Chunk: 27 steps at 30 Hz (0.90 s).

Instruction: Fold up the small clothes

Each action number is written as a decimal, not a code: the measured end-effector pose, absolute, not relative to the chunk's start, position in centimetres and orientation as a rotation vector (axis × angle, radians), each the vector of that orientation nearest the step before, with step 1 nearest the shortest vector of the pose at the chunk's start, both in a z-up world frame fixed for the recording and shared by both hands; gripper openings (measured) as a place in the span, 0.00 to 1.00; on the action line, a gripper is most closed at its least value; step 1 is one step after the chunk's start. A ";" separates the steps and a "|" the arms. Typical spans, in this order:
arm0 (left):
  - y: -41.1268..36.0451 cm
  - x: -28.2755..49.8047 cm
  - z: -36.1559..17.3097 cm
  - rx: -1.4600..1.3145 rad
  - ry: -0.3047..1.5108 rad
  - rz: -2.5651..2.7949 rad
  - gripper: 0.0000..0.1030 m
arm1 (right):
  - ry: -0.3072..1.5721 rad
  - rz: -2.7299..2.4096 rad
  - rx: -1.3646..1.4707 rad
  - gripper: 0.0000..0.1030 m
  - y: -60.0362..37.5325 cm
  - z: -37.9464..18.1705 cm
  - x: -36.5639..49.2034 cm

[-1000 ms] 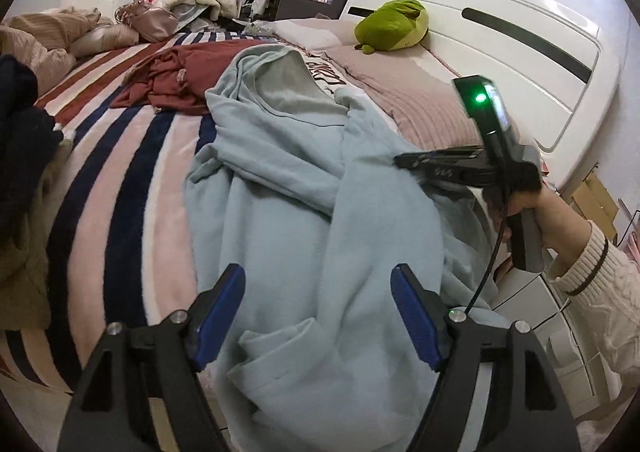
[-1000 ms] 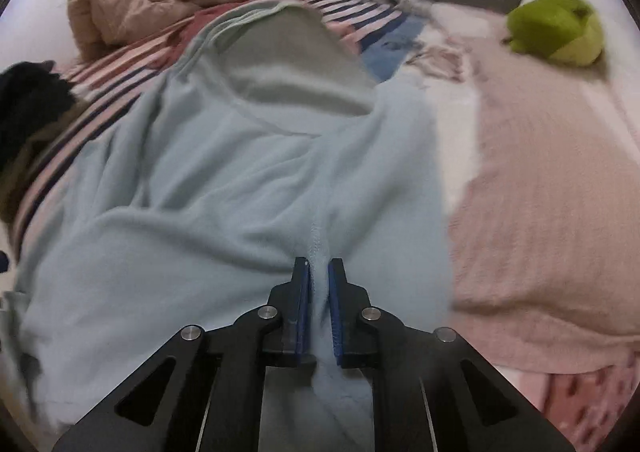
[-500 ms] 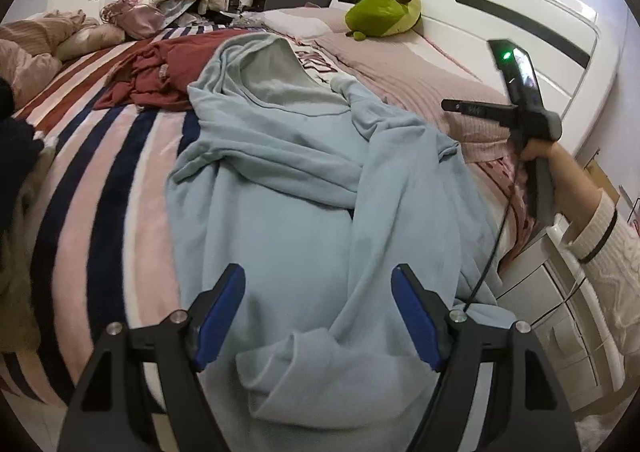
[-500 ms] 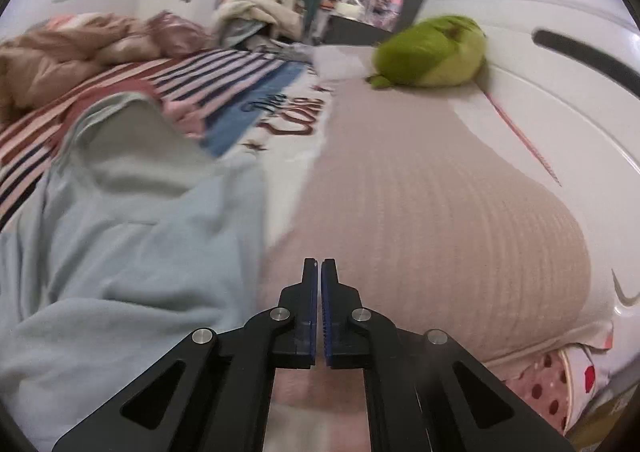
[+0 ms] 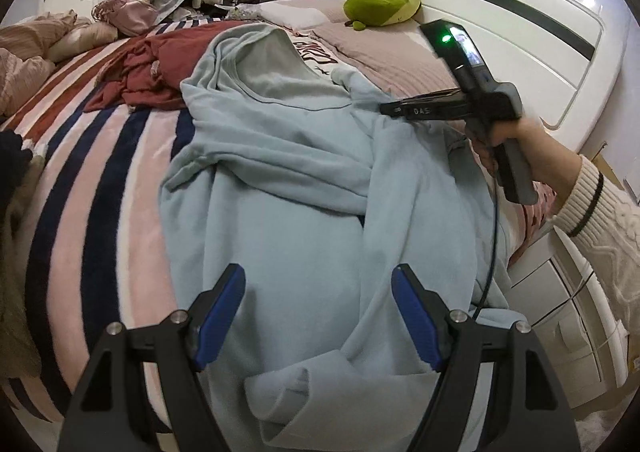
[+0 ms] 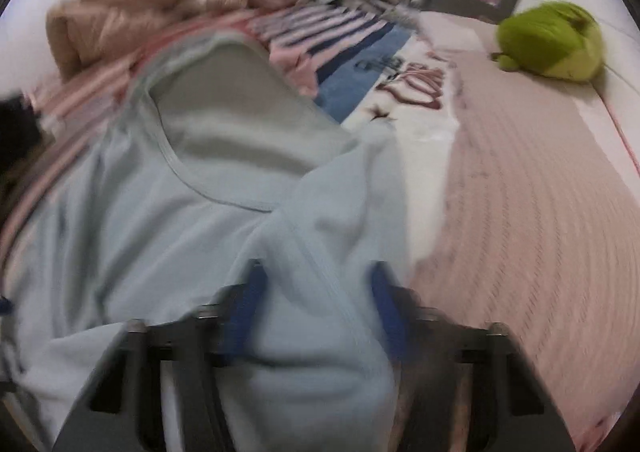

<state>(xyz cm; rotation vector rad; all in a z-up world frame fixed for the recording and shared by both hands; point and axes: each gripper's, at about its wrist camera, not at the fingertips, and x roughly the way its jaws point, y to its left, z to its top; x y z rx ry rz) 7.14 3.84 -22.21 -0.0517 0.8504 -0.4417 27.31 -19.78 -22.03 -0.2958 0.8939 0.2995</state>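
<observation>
A light blue sweatshirt (image 5: pixel 288 188) lies spread and rumpled on the bed's striped blanket (image 5: pixel 100 180), its neck opening toward the white headboard (image 5: pixel 520 24) and one cuffed sleeve folded across the near hem. The left gripper (image 5: pixel 318 316) hovers over the lower body of the garment with its blue-padded jaws wide apart and nothing between them. The right gripper (image 6: pixel 316 292), blurred in its own view, has its jaws apart astride a raised fold at the sweatshirt's shoulder, near a pinkish-brown knit cover (image 6: pixel 540 212) and a green plush toy (image 6: pixel 552 44).
</observation>
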 end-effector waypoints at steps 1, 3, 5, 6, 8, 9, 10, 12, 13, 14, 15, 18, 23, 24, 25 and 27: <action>4.0 7.3 -22.2 -0.054 0.849 -0.440 0.70 | 0.887 0.262 -0.325 0.01 -19.8 -22.1 27.4; 4.3 7.7 -22.1 -0.062 0.847 -0.441 0.70 | 0.827 0.198 -0.331 0.01 -20.3 -21.1 27.6; 4.4 8.5 -22.1 -0.072 0.847 -0.446 0.70 | 0.799 0.123 -0.305 0.00 -21.6 -20.3 28.3; 4.4 8.8 -22.1 -0.071 0.847 -0.445 0.70 | 0.800 0.090 -0.289 0.00 -22.3 -20.1 28.7; 4.1 9.5 -22.2 -0.060 0.846 -0.444 0.70 | 0.789 0.011 -0.283 0.00 -23.6 -20.1 29.5; 4.1 9.7 -22.2 -0.056 0.845 -0.446 0.70 | 0.778 -0.026 -0.285 0.00 -24.1 -20.1 29.9; 4.0 9.8 -22.2 -0.054 0.845 -0.450 0.70 | 0.774 -0.037 -0.256 0.00 -24.6 -20.1 30.3; 3.8 9.9 -22.2 -0.054 0.849 -0.467 0.70 | 0.772 -0.037 -0.223 0.00 -25.0 -20.0 30.4; 3.7 9.8 -22.1 -0.053 0.851 -0.482 0.70 | 0.770 -0.030 -0.232 0.00 -24.5 -19.9 30.3; 3.5 9.4 -22.1 -0.051 0.853 -0.506 0.70 | 0.774 -0.007 -0.225 0.01 -24.3 -19.8 30.0; 3.5 9.0 -22.1 -0.050 0.856 -0.523 0.70 | 0.787 0.033 -0.201 0.04 -24.3 -19.4 29.5; 3.3 7.5 -22.4 -0.030 0.873 -0.552 0.70 | 0.784 0.139 -0.090 0.42 -25.5 -17.9 26.6; 2.0 5.5 -23.6 0.017 0.898 -0.557 0.42 | 0.760 0.249 0.006 0.45 -27.1 -16.3 19.9; 1.6 5.2 -23.8 0.049 0.895 -0.536 0.32 | 0.765 0.275 0.029 0.45 -27.4 -16.3 18.5; 1.3 4.9 -23.9 0.079 0.896 -0.509 0.06 | 0.769 0.295 0.047 0.45 -27.6 -16.5 17.2; 1.7 4.4 -23.7 0.067 0.903 -0.466 0.00 | 0.782 0.328 0.087 0.45 -28.2 -17.1 14.5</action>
